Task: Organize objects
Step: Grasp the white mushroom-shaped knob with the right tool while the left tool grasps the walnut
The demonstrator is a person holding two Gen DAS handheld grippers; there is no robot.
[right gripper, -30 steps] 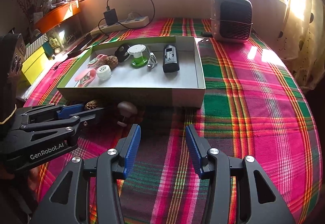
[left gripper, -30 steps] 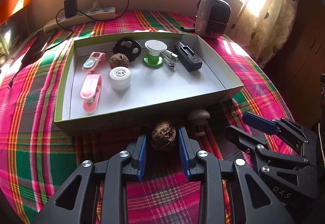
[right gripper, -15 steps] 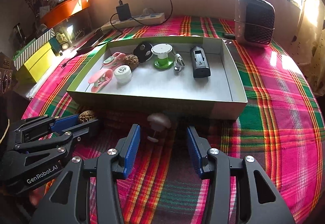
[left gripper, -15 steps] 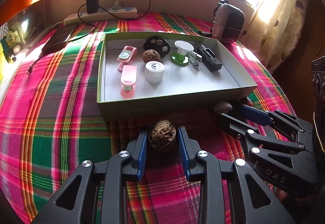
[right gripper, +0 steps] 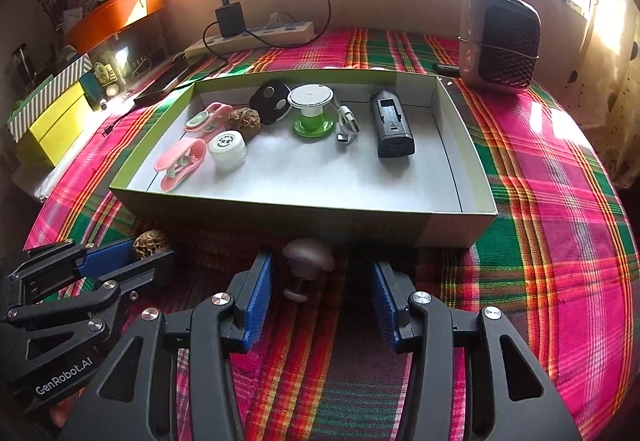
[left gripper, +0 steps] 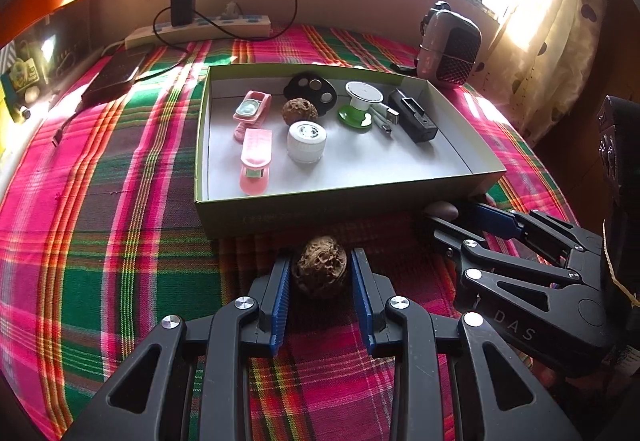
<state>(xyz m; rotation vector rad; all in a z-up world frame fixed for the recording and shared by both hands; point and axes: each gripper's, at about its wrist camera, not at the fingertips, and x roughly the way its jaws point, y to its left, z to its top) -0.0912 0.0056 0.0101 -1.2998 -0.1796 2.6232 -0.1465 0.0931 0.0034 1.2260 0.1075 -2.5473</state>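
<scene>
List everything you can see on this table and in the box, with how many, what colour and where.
Box: 1, green rim, grey inside, mid-table.
Clips: 2, pink, box's left end.
Walnuts: 2, brown; one in box, one in front of the box between the left gripper's fingers.
Jar: 1, white, beside the clips.
Black disc: 1, back of box.
Spool: 1, white and green, box centre.
Cable: 1, white, right of spool.
Black case: 1, box's right part.
Mushroom knob: 1, pale, before box.
Power strip: 1, white, back.
Heater: 1, back right.
Left gripper: black, blue pads.
Right gripper: open, around knob.
</scene>
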